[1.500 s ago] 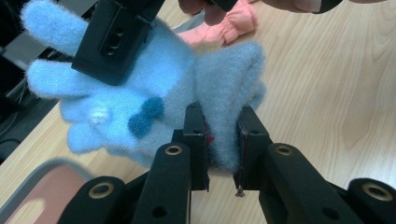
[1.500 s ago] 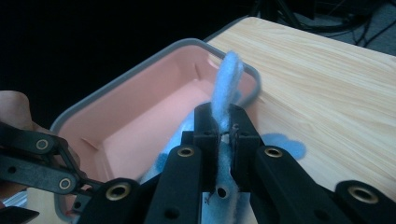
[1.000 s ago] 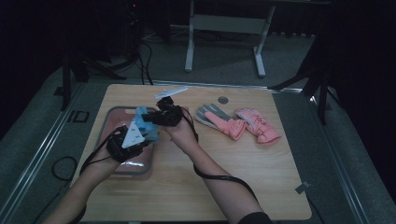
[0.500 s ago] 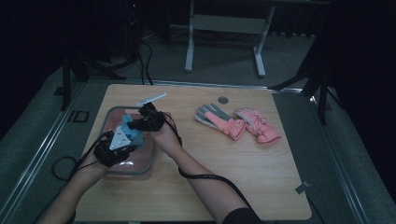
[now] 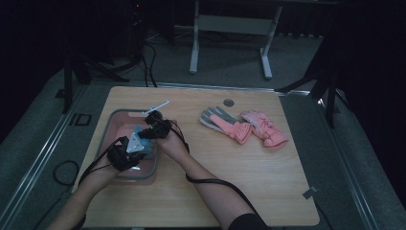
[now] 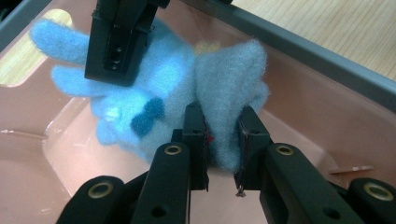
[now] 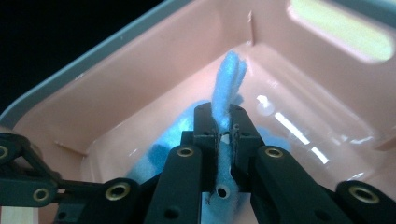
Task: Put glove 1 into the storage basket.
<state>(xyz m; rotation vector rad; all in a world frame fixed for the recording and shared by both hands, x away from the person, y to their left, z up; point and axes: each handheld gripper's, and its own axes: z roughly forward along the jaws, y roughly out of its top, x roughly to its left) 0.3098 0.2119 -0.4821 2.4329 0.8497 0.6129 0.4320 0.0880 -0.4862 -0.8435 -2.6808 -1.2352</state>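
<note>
A light blue fleece glove (image 6: 163, 93) with a small darker bow hangs inside the pink bin (image 6: 308, 112). My left gripper (image 6: 223, 133) is shut on the glove's cuff end. My right gripper (image 7: 226, 122) is shut on a thin fold of the same blue glove (image 7: 229, 86), whose finger sticks up past the jaws. The right gripper's black jaws also hang over the glove fingers at the top of the left gripper view. From above, both grippers, left (image 5: 125, 152) and right (image 5: 152, 128), sit over the bin (image 5: 111, 123) with the blue glove (image 5: 141, 139) between them.
A pair of pink and grey gloves (image 5: 244, 127) lies on the wooden table (image 5: 268, 187) to the right of the bin. A small dark round mark (image 5: 229, 102) is near the table's far edge. Cables trail from both grippers toward the front.
Both grippers have moved left and down with the blue glove, from above the bin's right rim into the bin.
</note>
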